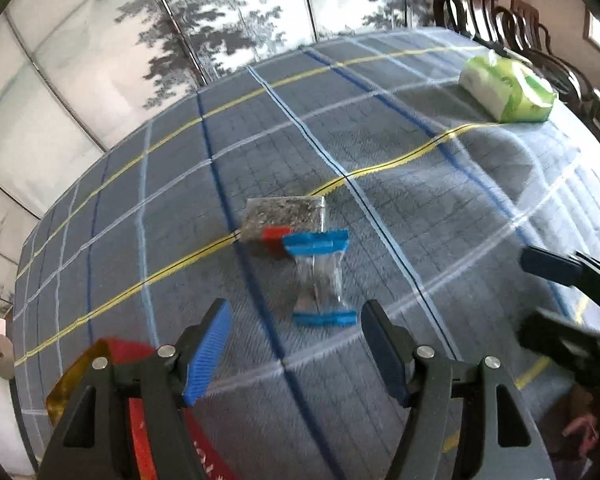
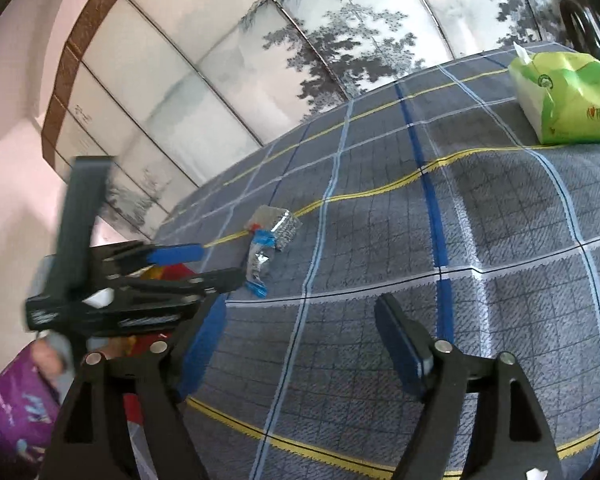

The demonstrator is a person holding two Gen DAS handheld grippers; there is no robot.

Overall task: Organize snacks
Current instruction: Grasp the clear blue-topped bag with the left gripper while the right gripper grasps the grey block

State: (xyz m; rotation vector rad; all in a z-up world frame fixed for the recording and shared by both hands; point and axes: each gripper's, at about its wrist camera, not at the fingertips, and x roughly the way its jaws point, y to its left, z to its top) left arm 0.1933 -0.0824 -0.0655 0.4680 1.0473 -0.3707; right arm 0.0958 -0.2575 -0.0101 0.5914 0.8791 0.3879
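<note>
We count two snack packets on the plaid tablecloth (image 1: 380, 128), near its middle: a clear packet with blue ends (image 1: 320, 276) and, touching its far end, a silver foil packet with a red end (image 1: 284, 216). The left gripper (image 1: 296, 344) hangs just short of the clear packet, fingers wide apart and lined up either side of it, holding nothing. We judge the step in hand to be the approach for a pick. The next move calls for lowering the fingers around the packet's narrow body and closing gently, since the film looks slippery and crushable.

The right gripper (image 2: 300, 344) is also spread and empty, off to the right over bare cloth. One green tissue pack (image 1: 508, 88) sits near the far right corner. At the near left edge lies one red-and-yellow bag (image 1: 100, 364), and one purple bag (image 2: 12, 408) shows beyond that edge.
</note>
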